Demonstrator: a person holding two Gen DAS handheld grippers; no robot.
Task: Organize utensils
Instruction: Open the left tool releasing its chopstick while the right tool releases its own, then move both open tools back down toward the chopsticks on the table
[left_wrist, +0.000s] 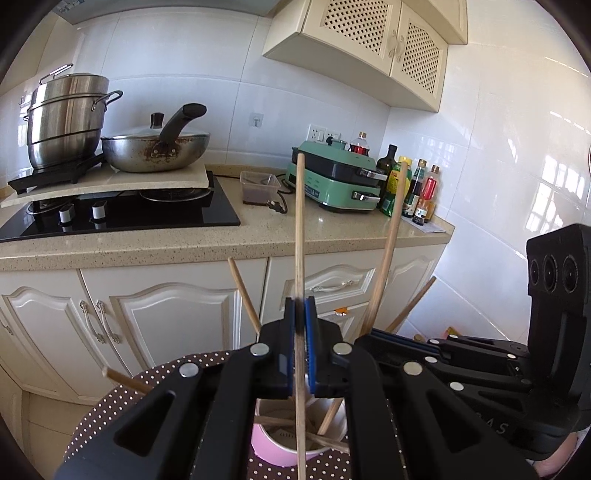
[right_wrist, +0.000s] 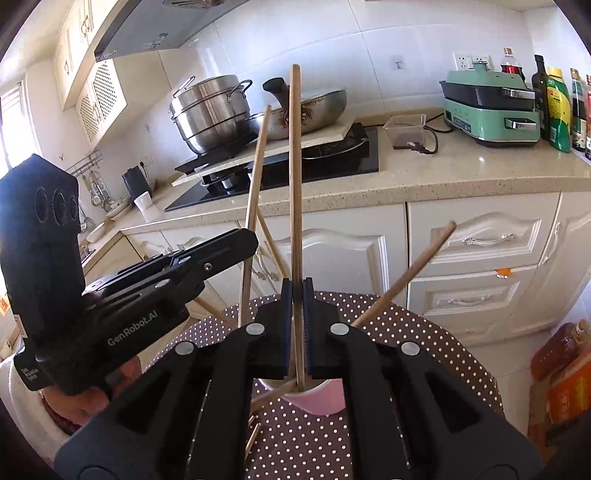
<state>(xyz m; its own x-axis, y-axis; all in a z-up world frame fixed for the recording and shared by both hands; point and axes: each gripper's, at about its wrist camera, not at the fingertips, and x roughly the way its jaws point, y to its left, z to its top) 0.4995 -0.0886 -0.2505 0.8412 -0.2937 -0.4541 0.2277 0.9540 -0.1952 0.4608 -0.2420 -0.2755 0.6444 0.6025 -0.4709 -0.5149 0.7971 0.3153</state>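
Left wrist view: the left gripper (left_wrist: 300, 317) has its jaws clamped on an upright chopstick (left_wrist: 300, 236) whose lower end reaches into the pink cup (left_wrist: 275, 452). Several other chopsticks already lean in the cup, so the sorting looks well along. One loose stick (left_wrist: 123, 379) lies on the dotted table (left_wrist: 110, 410).

Right wrist view: the right gripper (right_wrist: 297, 295) pinches another chopstick (right_wrist: 295, 177) above the same cup (right_wrist: 321, 400). The left gripper (right_wrist: 236, 243) sits just beside it, leaving little room.
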